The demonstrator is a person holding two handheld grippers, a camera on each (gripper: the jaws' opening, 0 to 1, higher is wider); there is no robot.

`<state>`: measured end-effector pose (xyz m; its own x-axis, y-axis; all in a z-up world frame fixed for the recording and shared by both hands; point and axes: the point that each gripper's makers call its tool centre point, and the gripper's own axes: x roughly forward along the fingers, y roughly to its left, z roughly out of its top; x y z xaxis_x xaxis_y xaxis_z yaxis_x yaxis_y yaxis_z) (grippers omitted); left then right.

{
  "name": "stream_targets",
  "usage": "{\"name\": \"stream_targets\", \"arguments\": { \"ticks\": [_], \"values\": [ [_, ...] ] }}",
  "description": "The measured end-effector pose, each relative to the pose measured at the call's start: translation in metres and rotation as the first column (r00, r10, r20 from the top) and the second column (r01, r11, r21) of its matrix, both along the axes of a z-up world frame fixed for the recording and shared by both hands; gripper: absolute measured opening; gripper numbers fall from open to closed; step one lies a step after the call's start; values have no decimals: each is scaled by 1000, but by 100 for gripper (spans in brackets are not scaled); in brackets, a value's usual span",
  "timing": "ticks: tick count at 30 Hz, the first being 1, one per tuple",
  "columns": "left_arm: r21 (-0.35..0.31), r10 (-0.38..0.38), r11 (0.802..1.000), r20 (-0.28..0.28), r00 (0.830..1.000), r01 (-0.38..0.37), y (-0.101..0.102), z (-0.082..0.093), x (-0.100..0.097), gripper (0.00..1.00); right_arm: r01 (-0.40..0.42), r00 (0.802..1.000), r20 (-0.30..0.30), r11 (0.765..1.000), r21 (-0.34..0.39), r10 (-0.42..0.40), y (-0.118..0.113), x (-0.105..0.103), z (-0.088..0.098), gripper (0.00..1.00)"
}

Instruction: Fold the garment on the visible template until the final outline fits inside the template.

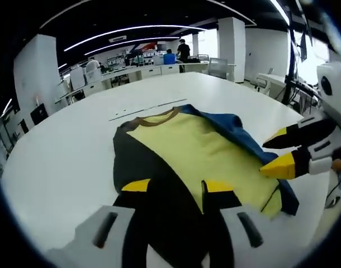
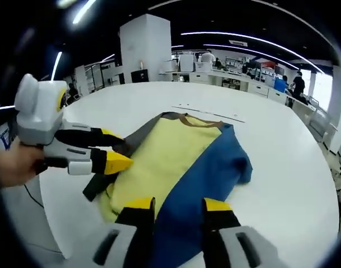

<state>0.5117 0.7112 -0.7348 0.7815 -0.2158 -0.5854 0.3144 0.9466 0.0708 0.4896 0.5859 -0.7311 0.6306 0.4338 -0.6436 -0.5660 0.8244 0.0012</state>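
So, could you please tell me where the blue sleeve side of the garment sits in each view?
Left gripper view: the blue sleeve runs along the garment's right edge, below the right gripper.
Right gripper view: the blue sleeve lies centre-right, above the right gripper.
Shared landmark: the brown collar.

Bare table (image 1: 64,162) around garment (image 1: 193,151)
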Motion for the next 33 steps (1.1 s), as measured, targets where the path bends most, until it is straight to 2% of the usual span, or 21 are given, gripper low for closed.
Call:
{"name": "stream_targets", "arguments": {
  "ticks": [3,5,7,10,12,15,18,23,27,33],
  "values": [
    [-19,57,998,-46,997,-58,7,-10,-2,23,21,1000,4,1000,-15,-21,-4,3,-5,16],
    [-90,114,989,-55,992,-119,10,-11,-1,14,29,1000,-2,1000,-2,-29,-6,4,-5,9],
    [-102,141,984,-74,987,-148,16,-13,-4,7,42,999,0,999,10,-42,-8,5,-2,1],
    [-109,161,980,-78,984,-169,23,-13,-6,0,54,998,10,998,21,-54,-12,7,2,0],
    [-141,175,972,-84,981,-186,26,-12,-7,0,57,998,12,998,26,-58,-14,8,5,0],
    [-141,185,971,-78,980,-194,34,-5,-10,0,68,997,19,996,57,-70,-19,11,14,0],
    [-154,187,969,-56,981,-194,41,6,-9,0,79,996,37,996,51,-81,-29,15,22,0],
    [-120,230,966,-14,973,-230,73,27,-7,0,95,993,65,995,38,-98,-54,30,35,0],
    [-101,272,958,10,962,-270,103,38,-1,0,102,991,85,995,24,-103,-72,43,45,0],
    [-44,327,944,22,945,-326,146,40,7,0,159,980,116,987,15,-160,-108,69,63,0]
  ]
}}
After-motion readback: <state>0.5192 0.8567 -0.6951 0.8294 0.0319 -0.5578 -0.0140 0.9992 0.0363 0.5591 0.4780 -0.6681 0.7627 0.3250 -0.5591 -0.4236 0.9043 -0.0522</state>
